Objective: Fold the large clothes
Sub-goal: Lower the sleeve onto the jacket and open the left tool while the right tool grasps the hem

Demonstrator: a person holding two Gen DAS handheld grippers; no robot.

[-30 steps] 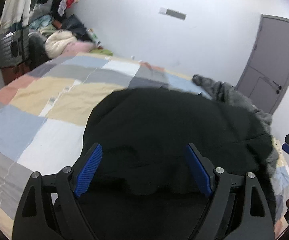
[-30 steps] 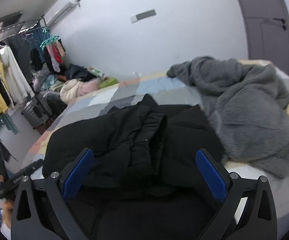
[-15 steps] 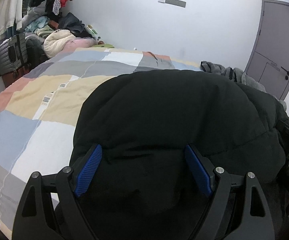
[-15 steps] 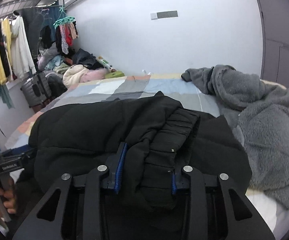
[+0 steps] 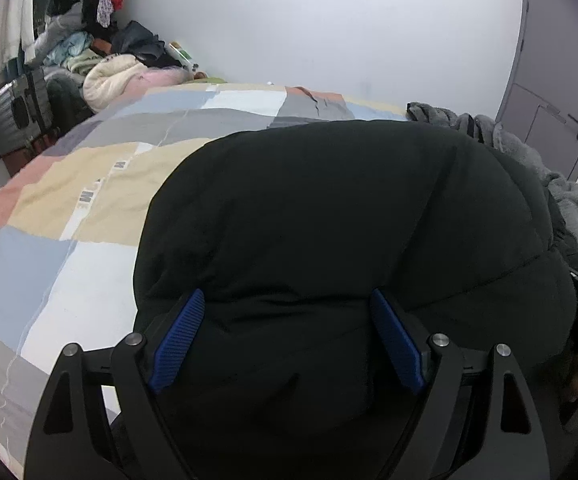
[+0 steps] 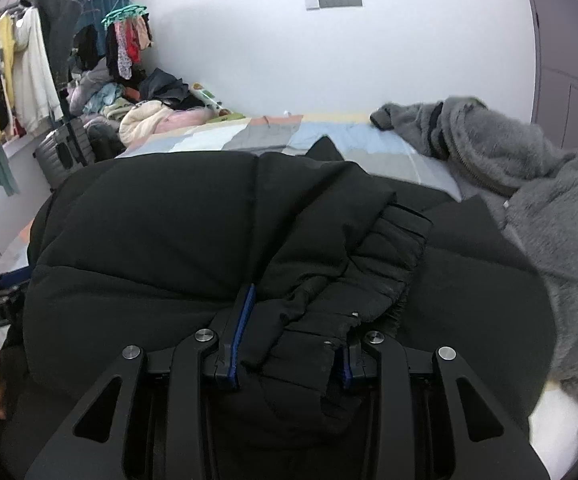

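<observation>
With my right gripper (image 6: pixel 289 336) fingers clamped on the bunched cuff of the black puffer jacket (image 6: pixel 217 240) on the bed (image 5: pixel 89 200) and my left gripper (image 5: pixel 285 340) fingers wide apart over its bulk, I should hold firm and pull evenly, keeping the fold flat.

The black padded jacket (image 6: pixel 217 248) is matt, smooth quilted cloth with stitched seams; its cuff (image 6: pixel 385 256) is ribbed knit. The grey fleece garment (image 6: pixel 537 208) looks fuzzy and soft. The patchwork bedcover (image 5: pixel 69 216) is flat woven cloth. Matt black plastic fingers (image 5: pixel 177 338) carry ribbed blue pads and shiny metal screws.
</observation>
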